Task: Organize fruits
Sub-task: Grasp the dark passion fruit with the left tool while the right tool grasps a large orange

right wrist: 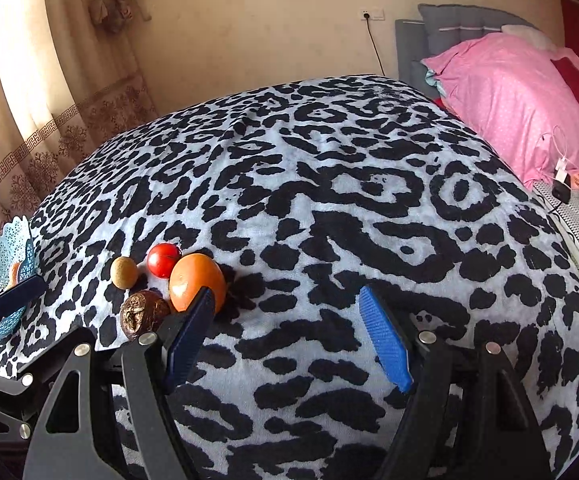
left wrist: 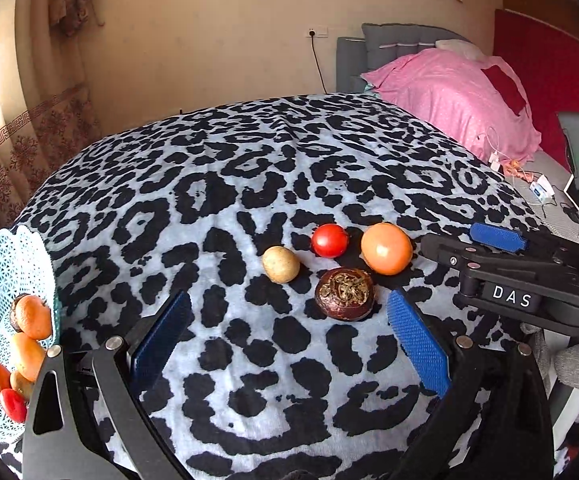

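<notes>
Four fruits lie on the leopard-print cloth: a small tan round fruit [left wrist: 280, 264], a red tomato [left wrist: 329, 240], an orange [left wrist: 386, 248] and a dark brown mangosteen [left wrist: 344, 293]. My left gripper [left wrist: 289, 312] stands open just short of them, the mangosteen near its right pad. A pale blue lattice basket [left wrist: 5, 264] at the far left holds several orange and red fruits. In the right wrist view the same fruits sit left of my open right gripper [right wrist: 285, 304]: orange [right wrist: 193, 280], tomato [right wrist: 163, 260], tan fruit [right wrist: 124, 273], mangosteen [right wrist: 142, 312]. Its left pad is beside the orange.
The cloth-covered table [right wrist: 329, 184] stretches wide toward the back and right. A bed with a pink pillow [left wrist: 449, 96] and chargers with cables [left wrist: 529, 184] lies to the right. Curtains [left wrist: 17, 140] hang at the left. The right gripper's body [left wrist: 521, 280] juts in beside the orange.
</notes>
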Motion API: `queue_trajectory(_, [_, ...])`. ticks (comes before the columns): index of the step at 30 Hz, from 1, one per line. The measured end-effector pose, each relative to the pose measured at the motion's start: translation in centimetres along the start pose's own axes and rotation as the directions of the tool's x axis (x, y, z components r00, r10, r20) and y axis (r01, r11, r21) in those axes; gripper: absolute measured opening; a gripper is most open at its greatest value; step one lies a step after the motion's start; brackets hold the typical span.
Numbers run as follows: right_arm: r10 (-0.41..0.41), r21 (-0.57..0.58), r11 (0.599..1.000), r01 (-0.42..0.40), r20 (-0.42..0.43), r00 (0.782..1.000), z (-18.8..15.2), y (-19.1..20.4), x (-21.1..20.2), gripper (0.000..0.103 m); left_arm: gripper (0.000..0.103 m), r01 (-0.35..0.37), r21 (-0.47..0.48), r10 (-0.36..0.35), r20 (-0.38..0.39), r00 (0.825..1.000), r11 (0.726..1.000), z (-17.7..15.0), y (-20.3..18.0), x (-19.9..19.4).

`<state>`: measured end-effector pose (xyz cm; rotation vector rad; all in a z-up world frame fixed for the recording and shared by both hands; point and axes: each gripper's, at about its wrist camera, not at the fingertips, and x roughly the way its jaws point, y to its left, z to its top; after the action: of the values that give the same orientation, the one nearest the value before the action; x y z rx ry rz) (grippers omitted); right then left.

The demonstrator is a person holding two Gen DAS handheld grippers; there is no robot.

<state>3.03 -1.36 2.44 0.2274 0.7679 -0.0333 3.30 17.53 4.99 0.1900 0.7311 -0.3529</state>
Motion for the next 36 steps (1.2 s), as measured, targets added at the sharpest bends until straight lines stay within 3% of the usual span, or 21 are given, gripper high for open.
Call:
queue_trajectory(6, [0.004, 0.014, 1.0, -0.004, -0.003, 1.0, -0.1, -0.2, 0.1, 0.074, 0.092, 0.064, 0.02, -0.064, -0.022, 0.998, 0.998, 0.2, -0.8, 1.4])
queue_trajectory(10, [0.006, 0.023, 1.0, -0.005, -0.005, 1.0, -0.1, -0.4, 0.1, 0.074, 0.075, 0.116, 0.023, -0.115, -0.061, 0.992, 0.993, 0.2, -1.1, 2.9])
queue_trajectory(14, [0.008, 0.034, 0.999, -0.008, -0.008, 1.0, -0.2, -0.5, 0.2, 0.074, 0.066, 0.165, 0.017, -0.163, -0.087, 0.983, 0.986, 0.1, -1.6, 3.8])
queue_trajectory(21, [0.01, 0.033, 0.999, -0.01, -0.012, 1.0, -0.2, -0.6, 0.4, 0.074, 0.044, 0.179, 0.019, -0.175, -0.118, 0.977, 0.984, 0.0, -2.2, 5.1])
queue_trajectory(36, [0.039, 0.034, 0.999, -0.039, 0.004, 0.999, -0.4, -0.6, 0.1, 0.074, 0.043, 0.15, -0.017, -0.151, -0.08, 0.985, 0.989, -0.3, -1.0, 2.5])
